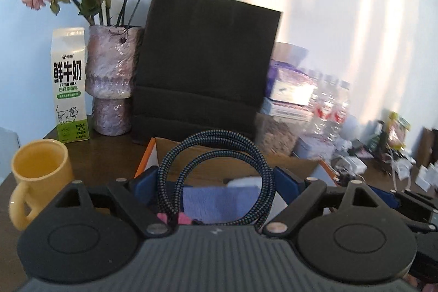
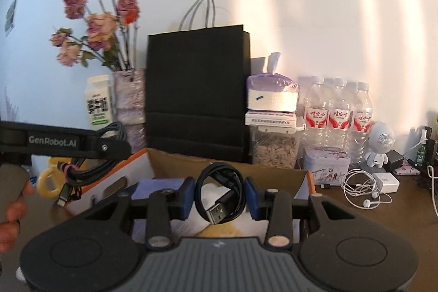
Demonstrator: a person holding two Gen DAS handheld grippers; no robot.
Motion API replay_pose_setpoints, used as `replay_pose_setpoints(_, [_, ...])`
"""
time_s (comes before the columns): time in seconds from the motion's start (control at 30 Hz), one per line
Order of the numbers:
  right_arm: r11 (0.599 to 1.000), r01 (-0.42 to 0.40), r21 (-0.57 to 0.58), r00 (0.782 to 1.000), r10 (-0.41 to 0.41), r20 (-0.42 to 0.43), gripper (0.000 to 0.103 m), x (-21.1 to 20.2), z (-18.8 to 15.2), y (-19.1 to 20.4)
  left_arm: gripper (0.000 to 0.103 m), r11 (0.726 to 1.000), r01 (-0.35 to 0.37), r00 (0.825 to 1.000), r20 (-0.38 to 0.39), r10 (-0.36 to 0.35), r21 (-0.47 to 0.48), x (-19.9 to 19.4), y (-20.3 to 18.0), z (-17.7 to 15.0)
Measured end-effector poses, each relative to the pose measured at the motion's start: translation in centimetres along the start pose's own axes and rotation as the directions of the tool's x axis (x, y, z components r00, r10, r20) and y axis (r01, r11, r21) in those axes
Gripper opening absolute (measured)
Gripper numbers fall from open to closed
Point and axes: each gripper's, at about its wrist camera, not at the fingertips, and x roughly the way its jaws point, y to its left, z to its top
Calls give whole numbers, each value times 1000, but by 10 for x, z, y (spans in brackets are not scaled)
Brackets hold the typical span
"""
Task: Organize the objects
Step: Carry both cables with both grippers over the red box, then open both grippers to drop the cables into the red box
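From the left wrist, the left gripper pinches a coiled braided cable above the cardboard box; its loose loops could snag the rim. A carton behind reads "FRESH MILK". From the right wrist, the right gripper clamps a coiled black USB cable over that box; "GenRobot.AI" marks the other tool.

A paper bag stands at the back of the desk against the wall; left of it a vase of flowers, then a milk carton; a mug sits nearer, left of an open cardboard box before the bag; right of the bag a stack topped by tissues, then water bottles; earphones lie before those.
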Motion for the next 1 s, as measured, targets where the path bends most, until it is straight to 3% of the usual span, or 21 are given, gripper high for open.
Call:
replay_pose_setpoints(0.2, [1000,26,8,1000,-26,-11,38,34,-5,-21,89,999,-41,999,24,42,-27,36,11,-7])
replay_pose_setpoints(0.57, [1000,20,15,995,-19,-97,38,71,-20,-38,91,997,-50,999,-17,51,61,60,13,-16])
replay_pose_setpoints(0.6, [1000,23,15,995,-22,-97,39,71,-21,-38,93,997,-55,998,-19,56,61,60,12,-17])
replay_pose_setpoints(0.63, [1000,25,18,995,-23,-98,39,70,-21,-38,101,996,-60,998,-15,61,68,60,11,-19])
replay_pose_setpoints(0.67, [999,24,23,995,-22,-95,43,69,-21,-39,103,995,-66,998,-8,67,70,60,11,-19])
replay_pose_setpoints(0.73, [999,32,30,995,-29,-91,67,69,-21,-40,103,995,-81,997,11,81,63,58,10,-20])
replay_pose_setpoints(0.77, [999,38,35,996,-35,-87,89,69,-21,-41,103,994,-90,996,12,89,57,59,11,-21])
replay_pose_setpoints(0.8, [998,42,43,996,-38,-86,101,68,-21,-42,103,994,-96,995,9,96,51,59,12,-21])
replay_pose_setpoints(1.0, [996,49,68,995,-43,-86,103,69,-22,-46,103,995,-92,996,-4,92,48,60,13,-21])
